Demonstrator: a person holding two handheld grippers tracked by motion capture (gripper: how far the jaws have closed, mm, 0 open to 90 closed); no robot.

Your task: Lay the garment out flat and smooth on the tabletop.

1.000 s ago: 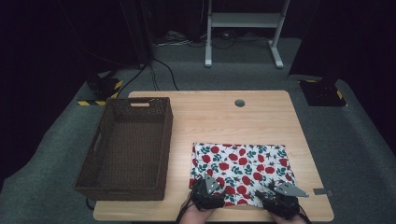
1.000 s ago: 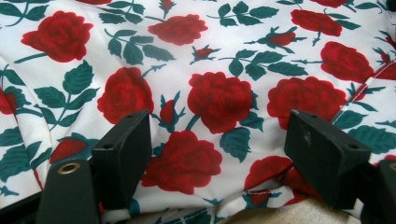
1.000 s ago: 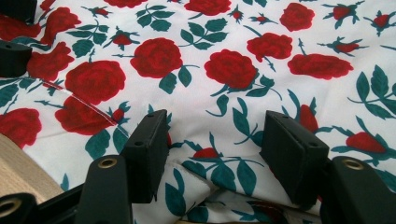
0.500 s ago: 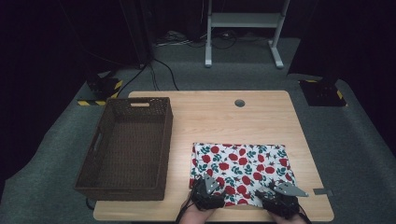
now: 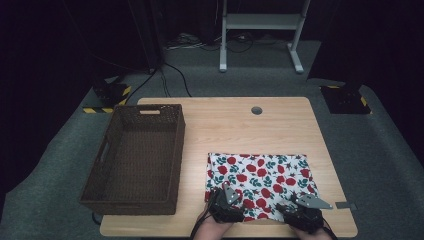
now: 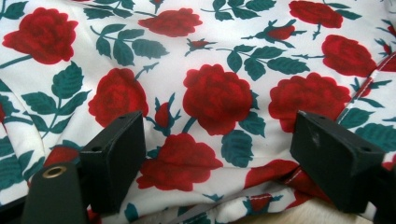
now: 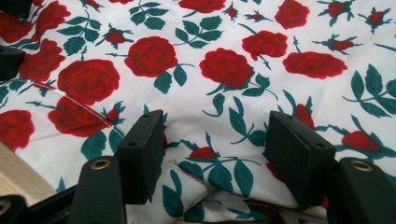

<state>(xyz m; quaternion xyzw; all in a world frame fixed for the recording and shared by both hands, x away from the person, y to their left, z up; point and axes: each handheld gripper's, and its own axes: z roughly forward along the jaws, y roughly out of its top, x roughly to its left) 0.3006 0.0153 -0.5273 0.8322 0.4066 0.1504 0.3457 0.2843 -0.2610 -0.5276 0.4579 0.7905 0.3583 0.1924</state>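
2 grippers, left gripper (image 5: 226, 204) and right gripper (image 5: 300, 212), fingers spread wide and gripping nothing, at near hem of 1 rose-print cloth (image 5: 260, 177) lying right of wicker basket (image 5: 135, 159) on counter (image 5: 240, 125): likely light, limp; pinch hem.

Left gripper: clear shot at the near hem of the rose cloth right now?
Probably yes. The left gripper has its jaws wide open, straddling the near edge of the rose cloth, with nothing between them and the fabric. The wicker basket sits well off to the side.
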